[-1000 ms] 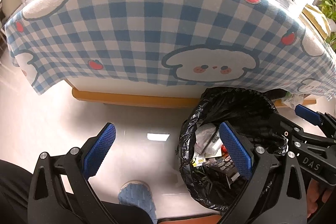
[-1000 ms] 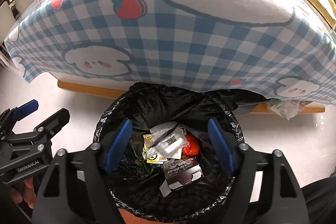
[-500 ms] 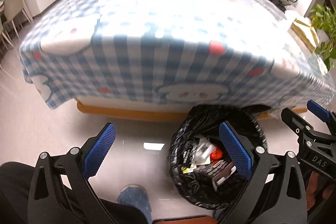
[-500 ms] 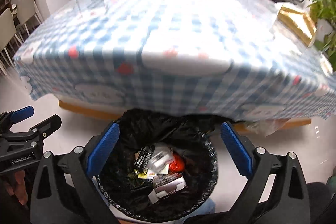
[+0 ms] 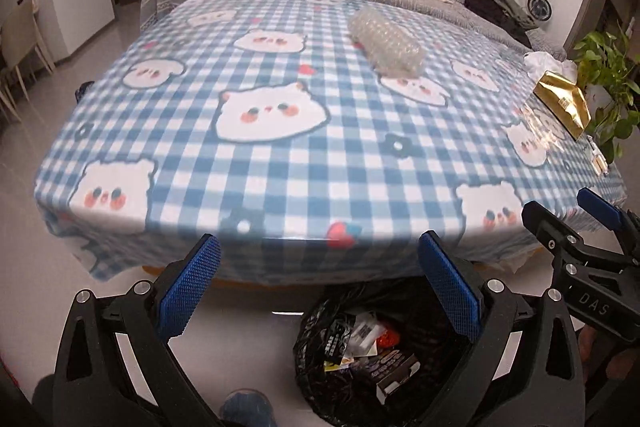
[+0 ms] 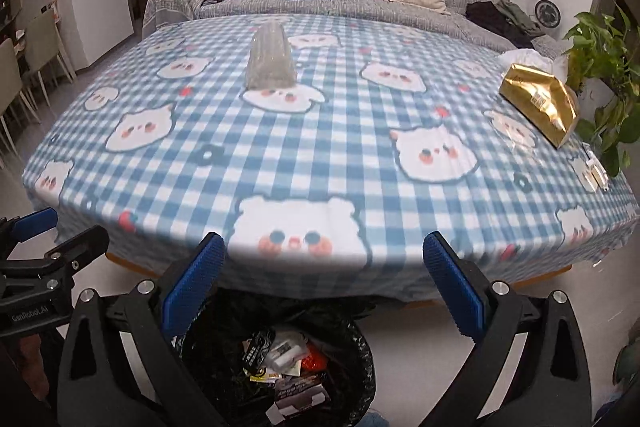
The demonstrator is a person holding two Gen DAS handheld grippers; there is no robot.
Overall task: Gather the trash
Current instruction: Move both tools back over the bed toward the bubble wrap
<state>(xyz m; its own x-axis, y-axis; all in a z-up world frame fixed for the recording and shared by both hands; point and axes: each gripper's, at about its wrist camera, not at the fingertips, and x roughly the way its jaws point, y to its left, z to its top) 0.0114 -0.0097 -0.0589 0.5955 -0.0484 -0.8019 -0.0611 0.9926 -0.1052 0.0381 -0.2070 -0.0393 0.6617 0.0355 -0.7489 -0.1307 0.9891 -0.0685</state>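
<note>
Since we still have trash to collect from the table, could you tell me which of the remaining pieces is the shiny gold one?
It is the gold foil bag at the table's right edge, beside the potted plant. The bubble wrap roll farther back is clear, not gold.

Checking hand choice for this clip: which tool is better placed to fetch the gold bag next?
Probably the right tool. It is open and empty, and the gold bag lies at the table's right edge, nearer its side than the left tool, which is also open and empty.
</note>
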